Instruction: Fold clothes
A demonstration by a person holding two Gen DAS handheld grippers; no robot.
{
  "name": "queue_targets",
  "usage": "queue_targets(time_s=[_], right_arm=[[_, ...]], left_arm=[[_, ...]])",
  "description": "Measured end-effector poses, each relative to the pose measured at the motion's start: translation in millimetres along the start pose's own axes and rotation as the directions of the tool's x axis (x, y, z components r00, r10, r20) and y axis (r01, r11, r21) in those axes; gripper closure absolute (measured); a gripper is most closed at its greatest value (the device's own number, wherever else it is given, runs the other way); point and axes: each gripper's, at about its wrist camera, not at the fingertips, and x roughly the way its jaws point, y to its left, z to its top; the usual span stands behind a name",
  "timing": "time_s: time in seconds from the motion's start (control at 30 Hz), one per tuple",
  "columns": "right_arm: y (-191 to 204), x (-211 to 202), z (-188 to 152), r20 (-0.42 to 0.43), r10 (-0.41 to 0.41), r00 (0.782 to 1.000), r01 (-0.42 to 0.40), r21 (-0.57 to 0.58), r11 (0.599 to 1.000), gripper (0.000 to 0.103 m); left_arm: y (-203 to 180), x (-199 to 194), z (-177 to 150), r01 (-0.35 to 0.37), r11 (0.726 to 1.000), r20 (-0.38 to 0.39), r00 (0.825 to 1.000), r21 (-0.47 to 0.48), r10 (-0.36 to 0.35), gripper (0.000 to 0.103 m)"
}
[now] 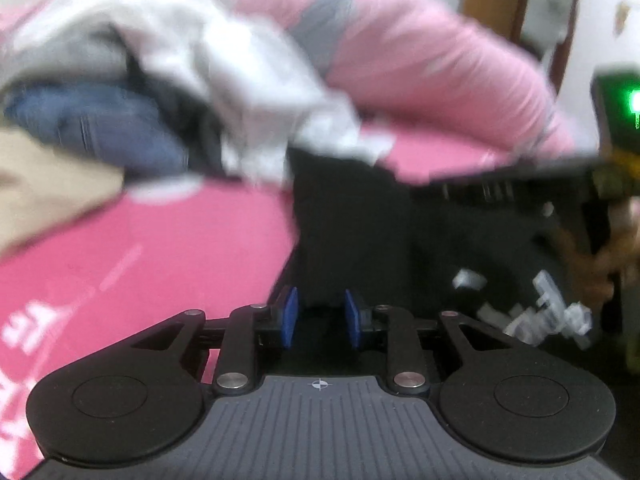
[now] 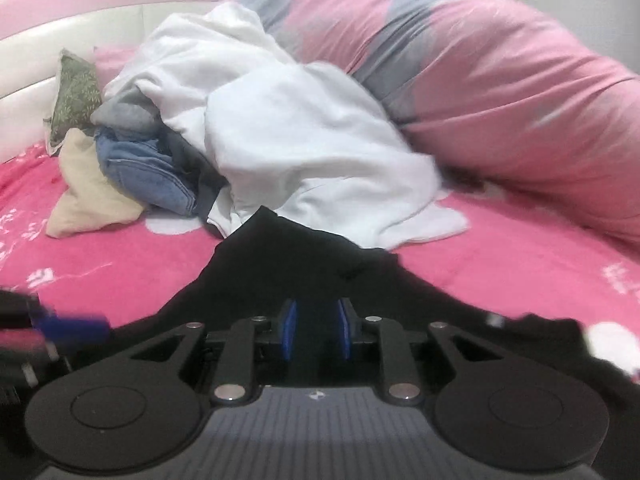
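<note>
A bed under a bright pink printed sheet [image 2: 120, 256] fills both views; a rolled pink-and-grey duvet [image 2: 500, 80] lies at two o'clock; a heap of white, denim and beige clothes [image 2: 280, 128] sits at twelve o'clock; a black garment [image 2: 288, 256] spreads flat from six o'clock toward the heap; the left tongs [image 1: 321, 317] and right tongs [image 2: 316, 334] hang over the black cloth, blue pads narrowly parted, gripping nothing.
</note>
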Motion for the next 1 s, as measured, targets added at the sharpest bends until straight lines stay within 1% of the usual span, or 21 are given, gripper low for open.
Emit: queue_targets(time_s=[0.03, 0.1, 0.17, 0.27, 0.3, 0.33, 0.43, 0.5, 0.53, 0.57, 0.63, 0.73, 0.8, 0.9, 0.93, 1.0], right_arm=[[-1.5, 12.8, -1.8, -0.017, -0.021, 1.000, 0.021, -0.005, 1.000, 0.081], [-8.7, 37.8, -7.6, -0.057, -0.100, 0.993, 0.099, -0.010, 0.995, 0.082], [-22.4, 53.1, -9.7, -0.058, -0.181, 0.982, 0.182, 0.013, 0.983, 0.082], [-29.3, 50.5, 1.8, -0.034, -0.267, 0.963, 0.269, 0.061, 0.961, 0.081], [-29.1, 47.3, 5.4, -0.019, -0.272, 0.962, 0.273, 0.070, 0.959, 0.081], [-25.8, 42.8, 8.9, 0.004, -0.248, 0.969, 0.247, 0.071, 0.966, 0.081], [-11.2, 31.2, 19.2, 0.068, -0.140, 0.988, 0.136, 0.058, 0.989, 0.079], [-0.7, 32.1, 25.4, 0.083, -0.080, 0.993, 0.076, 0.049, 0.996, 0.072], [3.7, 34.2, 28.3, 0.089, -0.056, 0.994, 0.052, 0.045, 0.998, 0.063], [7.5, 36.6, 30.7, 0.093, -0.036, 0.995, 0.032, 0.043, 0.999, 0.056], [14.8, 41.3, 35.0, 0.100, 0.003, 0.995, -0.007, 0.042, 0.999, 0.054], [21.8, 55.6, 43.5, 0.082, 0.041, 0.996, -0.045, 0.055, 0.997, 0.054], [25.3, 67.5, 47.3, 0.055, 0.043, 0.998, -0.046, 0.054, 0.998, 0.054], [27.4, 85.7, 49.7, 0.004, 0.026, 1.000, -0.026, 0.056, 0.998, 0.054], [26.4, 89.8, 49.5, -0.005, 0.028, 1.000, -0.028, 0.066, 0.997, 0.057], [22.0, 91.8, 48.4, -0.006, 0.031, 0.999, -0.030, 0.095, 0.995, 0.068]], left_arm=[[2.7, 1.9, -0.5, 0.007, 1.000, -0.004, 1.000, -0.016, -0.007, 0.077], [10.1, -0.1, 0.2, 0.030, 0.998, -0.002, 1.000, -0.053, -0.030, 0.077], [16.8, 0.5, -0.6, 0.047, 0.995, -0.004, 0.999, -0.086, -0.047, 0.077], [20.1, 0.0, -0.6, 0.052, 0.993, -0.005, 0.999, -0.105, -0.052, 0.077], [18.6, 0.3, -0.6, 0.047, 0.994, -0.005, 0.999, -0.098, -0.048, 0.077], [17.2, 0.7, -0.6, 0.042, 0.995, -0.004, 0.999, -0.092, -0.043, 0.077], [14.8, 0.3, -1.0, 0.035, 0.996, -0.002, 0.999, -0.082, -0.035, 0.077], [14.3, -0.1, -1.4, 0.033, 0.996, -0.001, 0.999, -0.080, -0.033, 0.077], [14.2, -0.2, -1.5, 0.032, 0.996, 0.000, 0.999, -0.079, -0.032, 0.077], [14.1, -0.3, -1.7, 0.032, 0.996, 0.000, 0.999, -0.078, -0.032, 0.077], [13.2, -0.5, -1.9, 0.028, 0.997, 0.002, 1.000, -0.072, -0.028, 0.077], [11.6, -1.2, -2.2, 0.021, 0.998, 0.004, 1.000, -0.059, -0.021, 0.077], [10.7, -1.5, -2.3, 0.016, 0.999, 0.006, 1.000, -0.050, -0.016, 0.077], [9.9, -2.0, -2.8, 0.012, 0.999, 0.008, 1.000, -0.043, -0.012, 0.077], [9.7, -2.1, -3.0, 0.011, 0.999, 0.009, 1.000, -0.041, -0.011, 0.077], [9.3, -2.0, -3.1, 0.010, 0.999, 0.009, 1.000, -0.039, -0.009, 0.077]])
